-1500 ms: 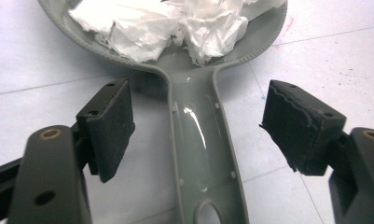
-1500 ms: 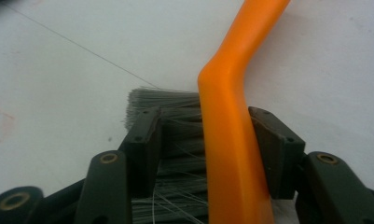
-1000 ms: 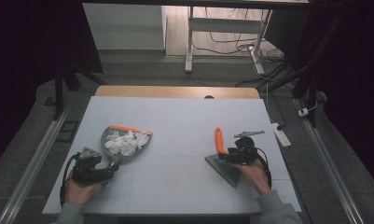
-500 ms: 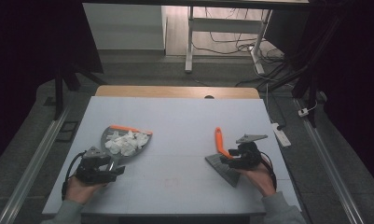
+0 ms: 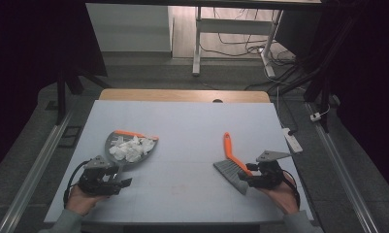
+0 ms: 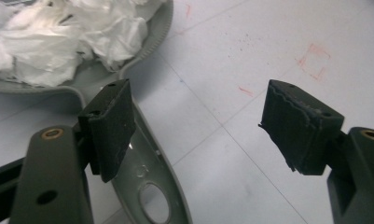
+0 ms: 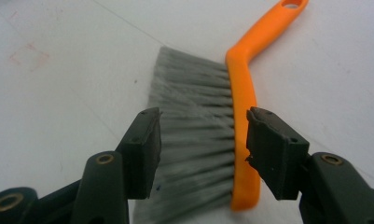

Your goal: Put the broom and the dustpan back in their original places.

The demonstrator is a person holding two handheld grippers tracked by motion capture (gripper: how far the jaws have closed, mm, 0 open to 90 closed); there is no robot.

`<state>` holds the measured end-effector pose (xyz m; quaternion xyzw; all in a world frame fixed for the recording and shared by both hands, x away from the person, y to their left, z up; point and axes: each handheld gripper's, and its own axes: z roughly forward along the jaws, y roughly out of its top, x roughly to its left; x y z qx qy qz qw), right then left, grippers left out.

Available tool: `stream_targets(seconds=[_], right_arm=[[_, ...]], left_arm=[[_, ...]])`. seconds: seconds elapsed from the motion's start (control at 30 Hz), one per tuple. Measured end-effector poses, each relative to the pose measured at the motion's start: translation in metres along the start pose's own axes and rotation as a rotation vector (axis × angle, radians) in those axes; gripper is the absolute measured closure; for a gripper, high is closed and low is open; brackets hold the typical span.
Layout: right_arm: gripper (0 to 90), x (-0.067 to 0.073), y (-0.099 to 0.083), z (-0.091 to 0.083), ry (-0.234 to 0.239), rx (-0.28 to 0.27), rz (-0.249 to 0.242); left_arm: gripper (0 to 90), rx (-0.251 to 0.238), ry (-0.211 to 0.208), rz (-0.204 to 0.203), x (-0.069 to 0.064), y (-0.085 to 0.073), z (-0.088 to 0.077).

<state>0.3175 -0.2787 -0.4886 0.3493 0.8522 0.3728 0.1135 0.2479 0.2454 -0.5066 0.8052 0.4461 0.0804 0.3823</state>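
A grey dustpan point(image 5: 115, 145) with an orange lip lies at the left of the table and holds crumpled white paper point(image 5: 130, 148). My left gripper point(image 5: 125, 182) is just short of the pan's handle point(image 6: 147, 186). Its jaws have just closed a little and stand open point(image 6: 198, 102), with the handle running under the left jaw and no pad pressing on it. To the right lies a brush point(image 5: 233, 162) with an orange handle point(image 7: 243, 70) and grey bristles point(image 7: 194, 98). My right gripper point(image 5: 244, 180) is at the brush head. It is open point(image 7: 203, 126), its jaws also slightly narrowed, straddling the bristles and orange back.
The pale table top carries faint red marks point(image 6: 315, 58). A wooden strip point(image 5: 182, 95) runs along its far edge. A white power strip point(image 5: 291, 138) lies off the right side. Metal rails flank the table, and desk legs and cables stand beyond it.
My right gripper has drawn back from the brush toward the near right. The left hand has stayed about where it was. Dustpan and brush have not moved.
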Motion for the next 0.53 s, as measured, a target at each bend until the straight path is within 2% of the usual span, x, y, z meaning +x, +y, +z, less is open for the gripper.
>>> stream_targets(seconds=[0.13, 0.3, 0.53], right_arm=[[45.6, -0.0018, -0.0061, -0.0058, 0.005, -0.026, -0.004], [46.0, -0.0001, -0.0043, -0.0080, 0.013, -0.056, -0.011], [46.1, 0.0001, -0.0037, -0.0082, 0.020, -0.064, -0.016]], left_arm=[[26.7, 0.001, -0.003, 0.004, -0.0029, -0.0003, 0.0011], [26.8, 0.006, -0.003, 0.005, -0.0039, 0.0006, 0.0020], [26.8, 0.006, -0.002, 0.004, -0.0040, 0.0007, 0.0024]])
